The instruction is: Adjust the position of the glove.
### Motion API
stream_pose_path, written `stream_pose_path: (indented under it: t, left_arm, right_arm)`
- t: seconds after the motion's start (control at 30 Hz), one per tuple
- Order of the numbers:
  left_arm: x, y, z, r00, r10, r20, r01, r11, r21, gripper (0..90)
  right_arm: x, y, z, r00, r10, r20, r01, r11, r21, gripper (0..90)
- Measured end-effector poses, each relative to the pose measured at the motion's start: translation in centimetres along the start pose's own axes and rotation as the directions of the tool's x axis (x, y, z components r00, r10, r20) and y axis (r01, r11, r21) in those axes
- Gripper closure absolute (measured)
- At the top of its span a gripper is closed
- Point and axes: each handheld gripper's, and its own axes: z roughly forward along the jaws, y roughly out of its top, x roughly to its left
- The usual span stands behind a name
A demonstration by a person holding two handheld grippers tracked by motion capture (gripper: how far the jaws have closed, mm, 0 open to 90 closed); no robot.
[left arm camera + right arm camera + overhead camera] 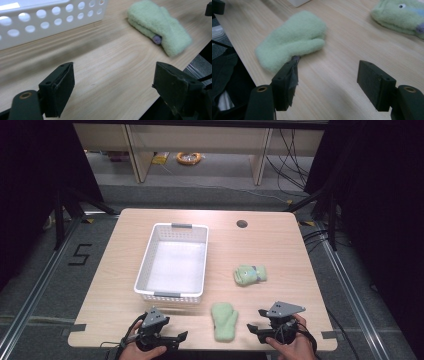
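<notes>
A plain pale green mitten lies flat near the table's front edge, between my two grippers. A second green mitten, with an eye and blue and purple patches, lies farther back to the right. My left gripper is open over bare wood at the front left, pointing toward the plain mitten. My right gripper is open just right of that mitten, and one jaw tip sits close to its cuff. Nothing is between either pair of jaws.
A white perforated basket stands empty at the table's middle left, just behind my left gripper. A round cable hole is at the back right. The table's front edge runs right under both hands.
</notes>
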Motion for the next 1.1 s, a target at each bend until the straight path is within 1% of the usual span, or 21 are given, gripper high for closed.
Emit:
stream_pose_path:
  t: [0.03, 0.07, 0.13, 0.2, 0.23, 0.27, 0.47, 0.63, 0.7, 0.73, 0.77, 0.8, 0.83, 0.87, 0.9, 0.93, 0.97, 1.0, 1.03, 1.07, 1.1]
  left_arm:
    - [0.0, 0.1, 0.0, 1.0000, 0.004, 0.001, -0.004, 1.0000, 0.002, 16.7]
    - [-0.2, 0.2, 0.1, 0.9999, -0.014, 0.003, 0.014, 0.9998, -0.015, 16.9]
    - [-0.3, 0.5, 0.2, 0.9999, -0.010, 0.010, 0.010, 0.9998, -0.019, 17.2]
    - [-0.3, 0.9, 0.2, 0.9999, -0.004, 0.014, 0.004, 0.9998, -0.021, 17.4]
    - [-0.3, 1.1, 0.1, 0.9998, 0.013, 0.018, -0.013, 0.9999, -0.007, 17.5]
    - [-0.5, 1.3, 0.3, 0.9998, 0.006, 0.021, -0.005, 0.9997, -0.023, 17.8]
    - [-1.5, 2.5, 0.9, 0.9982, 0.032, 0.051, -0.031, 0.9994, -0.017, 18.9]
    - [-2.4, 3.5, 1.6, 0.9961, 0.044, 0.077, -0.043, 0.9990, -0.012, 20.8]
    - [-2.7, 3.9, 1.9, 0.9949, 0.058, 0.082, -0.058, 0.9983, -0.010, 21.3]
    - [-2.8, 4.0, 2.1, 0.9947, 0.061, 0.083, -0.060, 0.9981, -0.013, 21.3]
    - [-3.0, 4.2, 2.3, 0.9940, 0.067, 0.087, -0.067, 0.9978, -0.003, 21.4]
    - [-3.0, 4.4, 2.4, 0.9917, 0.092, 0.089, -0.094, 0.9955, 0.013, 21.5]
    - [-3.2, 4.5, 2.6, 0.9919, 0.085, 0.094, -0.086, 0.9962, 0.007, 21.7]
    - [-3.4, 4.7, 2.8, 0.9919, 0.078, 0.100, -0.079, 0.9968, 0.008, 21.8]
    - [-3.5, 4.8, 2.9, 0.9904, 0.092, 0.103, -0.093, 0.9956, 0.008, 22.0]
    - [-3.8, 5.0, 3.2, 0.9900, 0.092, 0.107, -0.094, 0.9955, 0.012, 22.0]
    - [-3.9, 5.2, 3.3, 0.9893, 0.100, 0.107, -0.102, 0.9946, 0.020, 22.1]
    - [-4.2, 5.3, 3.5, 0.9896, 0.088, 0.114, -0.088, 0.9961, 0.001, 22.4]
    - [-4.2, 5.5, 3.6, 0.9885, 0.102, 0.112, -0.104, 0.9945, 0.013, 22.8]
    - [-4.3, 5.7, 3.8, 0.9875, 0.113, 0.110, -0.114, 0.9934, 0.006, 22.8]
    - [-4.4, 5.8, 4.0, 0.9857, 0.127, 0.110, -0.129, 0.9916, 0.009, 23.0]
  right_arm:
    - [0.0, 0.0, 0.0, 1.0000, 0.000, 0.000, 0.000, 1.000, 0.000, 35.1]
    - [0.2, 0.0, 0.0, 1.0000, -0.001, -0.002, 0.001, 1.000, -0.004, 35.6]
    - [0.6, 0.1, 0.1, 0.9999, -0.007, -0.012, 0.007, 1.000, 0.002, 36.2]
    - [1.0, 0.2, 0.1, 0.9998, -0.006, -0.021, 0.006, 1.000, 0.009, 37.5]
    - [1.1, 0.2, 0.1, 0.9994, -0.020, -0.028, 0.020, 1.000, 0.008, 38.2]
    - [1.4, 0.3, 0.1, 0.9992, -0.024, -0.031, 0.024, 1.000, 0.009, 38.9]
    - [2.4, 0.3, 0.6, 0.9961, -0.059, -0.065, 0.060, 0.998, 0.023, 43.2]
    - [3.2, 0.2, 1.2, 0.9925, -0.079, -0.094, 0.085, 0.995, 0.060, 46.4]
    - [3.6, 0.2, 1.5, 0.9924, -0.072, -0.100, 0.080, 0.994, 0.072, 48.2]
    - [3.9, 0.2, 1.7, 0.9929, -0.052, -0.107, 0.060, 0.995, 0.074, 49.1]
    - [3.9, 0.3, 1.7, 0.9925, -0.059, -0.107, 0.069, 0.993, 0.096, 49.2]
    - [4.0, 0.3, 1.9, 0.9916, -0.062, -0.113, 0.073, 0.993, 0.094, 50.3]
    - [4.2, 0.3, 2.1, 0.9923, -0.049, -0.114, 0.059, 0.994, 0.091, 51.8]
    - [4.2, 0.3, 2.3, 0.9928, -0.059, -0.104, 0.069, 0.994, 0.088, 52.0]
    - [4.4, 0.4, 2.4, 0.9927, -0.032, -0.116, 0.044, 0.995, 0.095, 52.4]
    - [4.3, 0.5, 2.5, 0.9920, -0.044, -0.119, 0.056, 0.993, 0.100, 53.0]
    - [4.5, 0.6, 2.5, 0.9933, -0.026, -0.112, 0.038, 0.994, 0.106, 53.7]
    - [4.4, 0.7, 2.7, 0.9936, -0.043, -0.105, 0.053, 0.993, 0.101, 53.7]
    - [4.6, 0.8, 2.7, 0.9938, -0.028, -0.107, 0.039, 0.993, 0.108, 53.7]
    - [4.7, 0.8, 3.0, 0.9953, -0.032, -0.091, 0.041, 0.994, 0.099, 53.7]
    - [4.7, 0.9, 3.0, 0.9943, -0.043, -0.098, 0.054, 0.993, 0.108, 53.7]
